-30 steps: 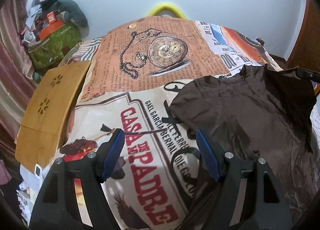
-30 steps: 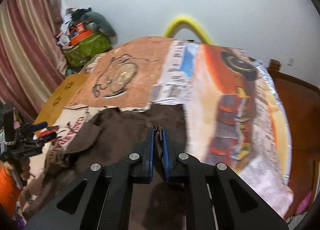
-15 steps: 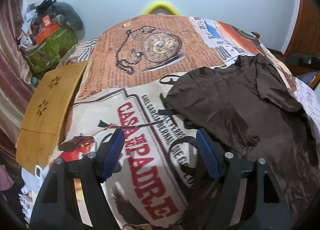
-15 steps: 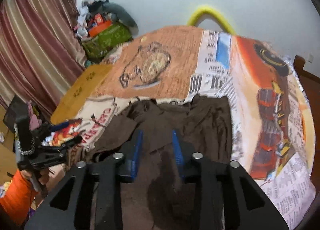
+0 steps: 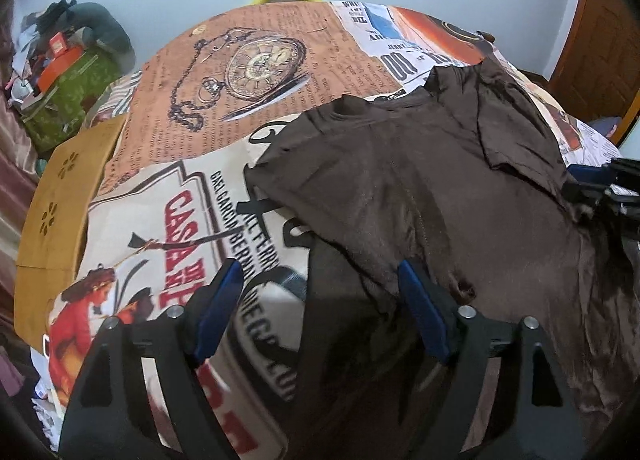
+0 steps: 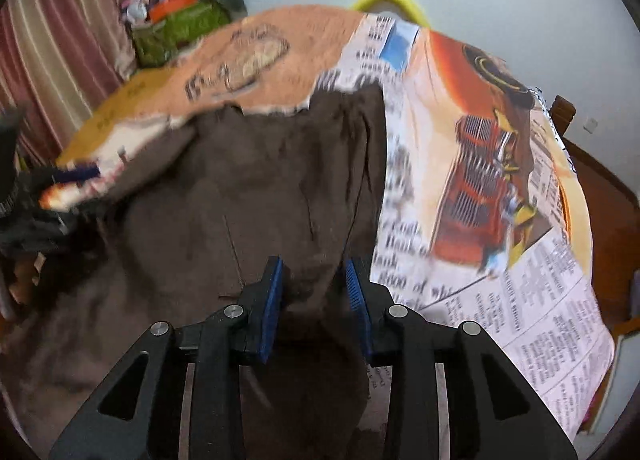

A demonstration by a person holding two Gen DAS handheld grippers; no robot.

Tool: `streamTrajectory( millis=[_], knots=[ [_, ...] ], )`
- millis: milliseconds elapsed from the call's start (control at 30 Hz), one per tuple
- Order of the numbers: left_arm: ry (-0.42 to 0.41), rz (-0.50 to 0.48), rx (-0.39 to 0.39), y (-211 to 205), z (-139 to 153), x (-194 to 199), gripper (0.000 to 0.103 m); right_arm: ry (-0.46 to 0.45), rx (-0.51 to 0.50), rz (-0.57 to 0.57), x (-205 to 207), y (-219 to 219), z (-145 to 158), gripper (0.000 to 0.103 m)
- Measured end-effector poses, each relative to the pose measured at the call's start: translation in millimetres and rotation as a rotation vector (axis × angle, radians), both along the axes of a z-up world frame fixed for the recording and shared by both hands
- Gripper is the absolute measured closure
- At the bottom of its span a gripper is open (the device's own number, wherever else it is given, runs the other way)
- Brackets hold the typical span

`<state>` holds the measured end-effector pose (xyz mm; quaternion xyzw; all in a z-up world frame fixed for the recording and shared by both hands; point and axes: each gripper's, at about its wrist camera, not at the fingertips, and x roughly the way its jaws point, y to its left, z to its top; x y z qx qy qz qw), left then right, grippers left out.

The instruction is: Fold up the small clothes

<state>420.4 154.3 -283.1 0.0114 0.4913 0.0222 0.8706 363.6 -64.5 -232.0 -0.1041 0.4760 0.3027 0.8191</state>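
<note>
— From the left tool's camera, what do you see?

— A brown shirt (image 5: 420, 180) spread over the bedsheet (image 5: 248, 72), the one printed with a pocket watch and newspaper text. The shirt covers the right half of the view, one sleeve reaching left across the red lettering. The left gripper (image 5: 320, 300) hangs over the shirt's near edge, jaws wide and opening. A fold of brown cloth lies between the blue pads, but neither pad presses on it.

— Anything else there?

— A wooden board (image 5: 56, 200) lies at the bed's left side, and a cluttered green bag (image 5: 68, 96) sits beyond it by the wall. The other tool pokes in at the right edge, just beside the shirt.

— And the right camera?

— It's blurred. The shirt (image 6: 240, 188) fills the middle and left, its far edge against the orange part of the sheet (image 6: 480, 188). The right gripper (image 6: 314, 284) has its jaws partly apart over the shirt's right edge. A ridge of brown fabric rises between the fingers (image 6: 272, 292); whether the pads actually grip it, I can't tell.

— The left tool, is it visible here?

— Yes, dark and smeared at the left edge, by the shirt's sleeve. A striped curtain (image 6: 60, 40) hangs behind it.
</note>
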Motion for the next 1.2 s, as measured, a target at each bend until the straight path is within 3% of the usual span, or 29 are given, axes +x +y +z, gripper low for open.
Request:
streamTrajectory(
  millis=[167,367,700,900,1200],
  knots=[
    [0.029,0.018,-0.034,2,-9,14,0.009,-0.005,0.056,-0.037,10,-7,-5,0.07],
    [0.043,0.042,-0.061,15,-6,-2,0.008,-0.029,0.033,-0.032,4,-5,-3,0.07],
    [0.055,0.027,0.033,15,14,-74,0.009,-0.003,0.064,-0.08,-24,-36,23,0.064],
    [0.012,0.071,0.017,16,45,-116,0.009,-0.038,0.062,-0.077,-64,-54,53,0.062],
    [-0.041,0.122,0.021,14,83,-175,0.009,-0.113,0.097,-0.083,-121,-76,96,0.051]
  ],
)
